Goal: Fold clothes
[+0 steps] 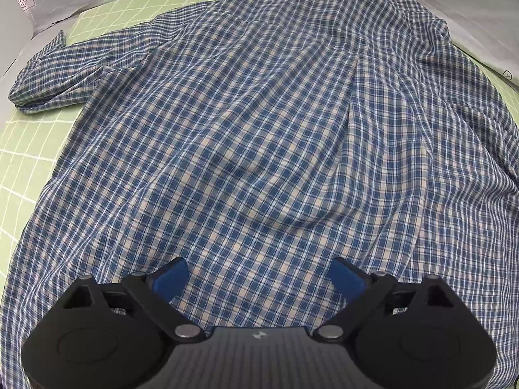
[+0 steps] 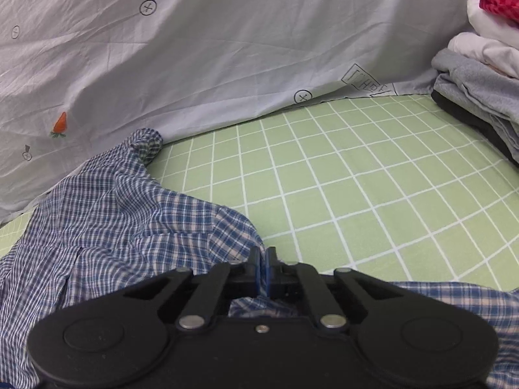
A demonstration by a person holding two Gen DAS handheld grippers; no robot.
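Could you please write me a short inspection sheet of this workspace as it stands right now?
Surface: green sheet with a white grid, mostly bare on the right wrist view's far side.
Job's things: blue plaid shirt spread flat and wrinkled, one sleeve stretched out sideways.
Clutter: stack of folded clothes at the sheet's edge, grey at the bottom, white and red above.
Grippers: left gripper open above the shirt, nothing between its fingers; right gripper shut at the shirt's edge, whether it pinches fabric unclear.
Cables: nothing seen.
Surroundings: pale grey printed cloth rising behind the sheet.
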